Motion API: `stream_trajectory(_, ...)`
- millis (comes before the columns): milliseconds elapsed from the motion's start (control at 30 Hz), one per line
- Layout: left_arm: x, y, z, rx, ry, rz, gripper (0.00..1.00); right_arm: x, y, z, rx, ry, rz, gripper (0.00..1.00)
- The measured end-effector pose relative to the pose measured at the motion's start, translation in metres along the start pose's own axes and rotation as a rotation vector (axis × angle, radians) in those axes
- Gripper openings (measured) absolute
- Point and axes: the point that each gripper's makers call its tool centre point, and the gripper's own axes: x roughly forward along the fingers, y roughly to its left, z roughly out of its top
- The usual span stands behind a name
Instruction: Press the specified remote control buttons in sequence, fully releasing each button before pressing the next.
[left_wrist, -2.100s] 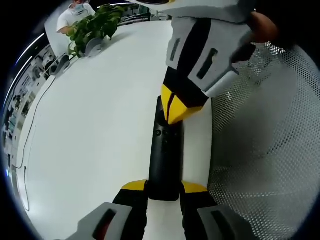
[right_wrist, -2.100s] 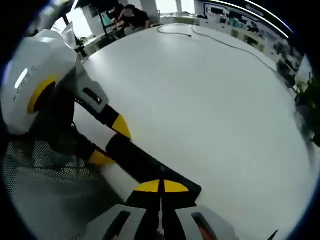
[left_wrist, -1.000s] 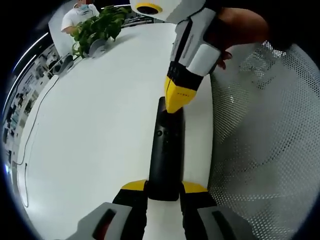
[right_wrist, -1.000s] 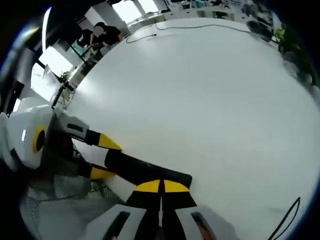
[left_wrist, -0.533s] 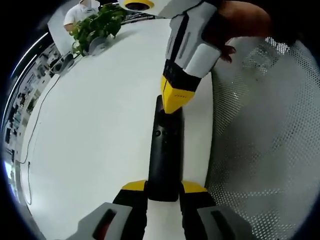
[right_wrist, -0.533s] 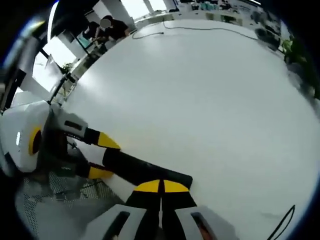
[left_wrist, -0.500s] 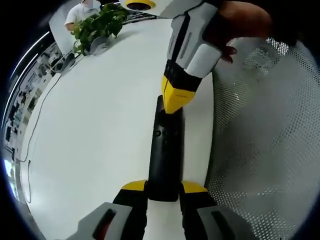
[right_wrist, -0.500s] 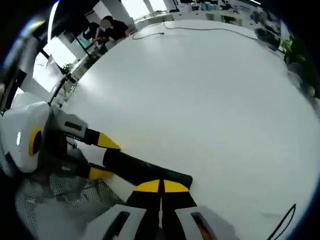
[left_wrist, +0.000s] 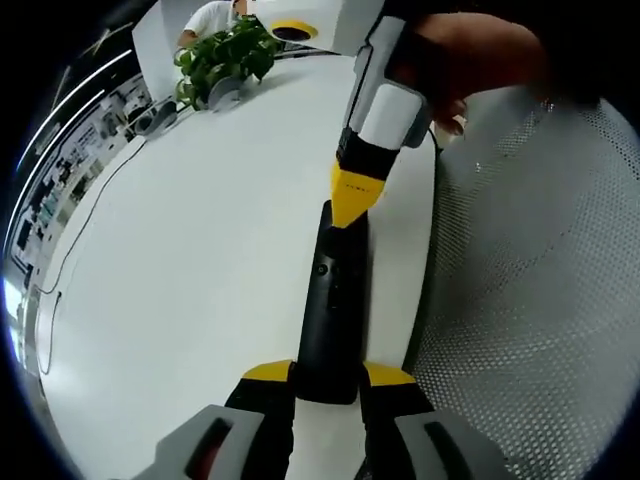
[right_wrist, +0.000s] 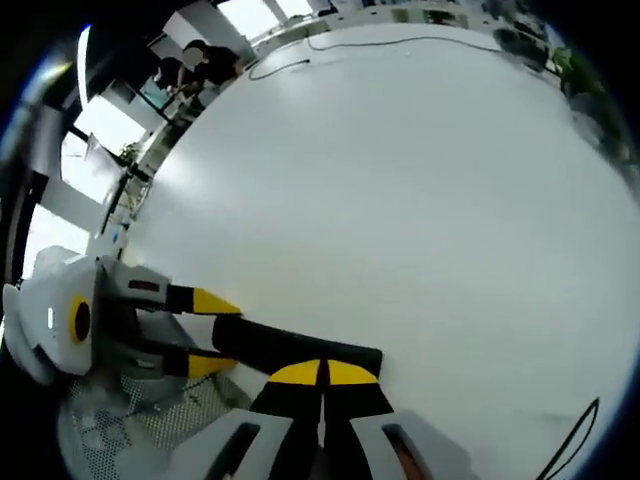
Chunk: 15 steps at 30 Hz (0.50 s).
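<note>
Left claw (left_wrist: 328, 372) clamped on the near end of a black remote (left_wrist: 333, 305), lying lengthwise on the white worktop (left_wrist: 190, 250). Right claw (left_wrist: 350, 205) reaching in from up top, yellow tips pinched together and resting on the remote's far end. Hand (left_wrist: 470, 55) wrapped round it. Mesh chair (left_wrist: 530, 300) off to the right, leafy plant (left_wrist: 225, 55) at the far edge, thin cable (left_wrist: 70, 250) on the left.

Remote control (left_wrist: 333, 300): one, black. Hand-held grippers: two, left hand-held gripper (left_wrist: 328, 380) and right hand-held gripper (left_wrist: 352, 198). Worktop (left_wrist: 190, 250): one, white. Potted plant (left_wrist: 228, 55): one, at 11 o'clock. Mesh chair (left_wrist: 530, 300): one.
</note>
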Motion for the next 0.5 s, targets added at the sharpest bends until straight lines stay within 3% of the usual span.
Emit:
stream_trajectory(233, -0.0006, -0.0005, -0.0004, 0.012, 0.001, 0.003, 0.25, 0.0051, 0.0052, 0.0062, -0.024, 0.005, 0.022, 0.0)
stream_trajectory(367, -0.0012, -0.0008, -0.0007, 0.005, 0.0, 0.006, 0.25, 0.0103, 0.0058, -0.0016, -0.021, 0.046, 0.027, 0.0)
stream_trajectory(500, -0.0014, -0.0011, -0.001, 0.0, 0.002, 0.004, 0.25, 0.0084, 0.0085, 0.0023, -0.046, 0.024, 0.029, 0.0)
